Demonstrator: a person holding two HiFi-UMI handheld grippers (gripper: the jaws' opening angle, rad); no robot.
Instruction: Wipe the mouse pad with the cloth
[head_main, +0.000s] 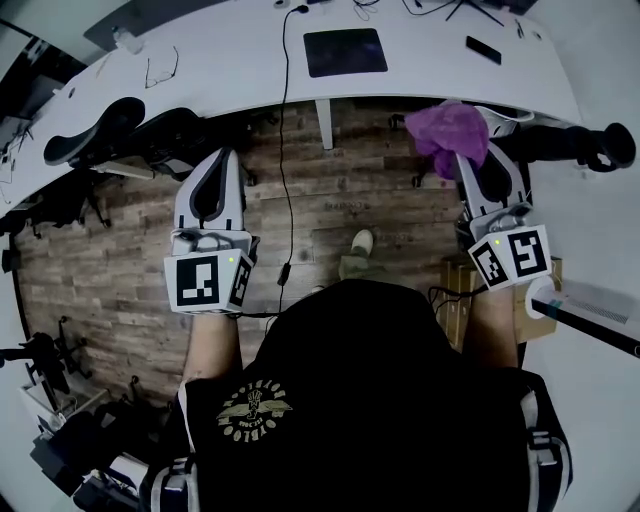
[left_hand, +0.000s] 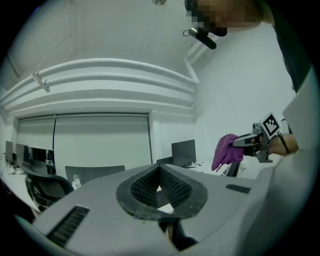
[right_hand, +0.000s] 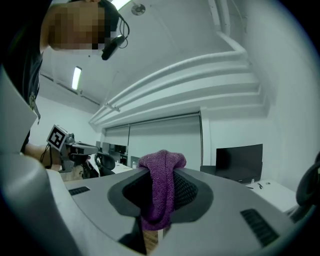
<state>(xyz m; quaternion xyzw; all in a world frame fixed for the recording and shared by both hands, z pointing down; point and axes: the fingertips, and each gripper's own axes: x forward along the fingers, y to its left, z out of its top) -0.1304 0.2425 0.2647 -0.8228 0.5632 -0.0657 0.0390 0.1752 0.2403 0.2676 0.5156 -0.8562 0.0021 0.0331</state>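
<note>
Right gripper view: your right gripper (right_hand: 162, 172) pinches the nubbly purple cloth (right_hand: 161, 197). Your left gripper (left_hand: 160, 170) holds its ribbed jaws together, empty. The dark rectangular mouse pad (head_main: 345, 52) lies upper centre on the white desk (head_main: 240, 60).

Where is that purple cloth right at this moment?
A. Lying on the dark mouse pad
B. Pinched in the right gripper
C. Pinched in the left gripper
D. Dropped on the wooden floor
B: the right gripper has its jaws closed on the purple cloth, away from the mouse pad.
</note>
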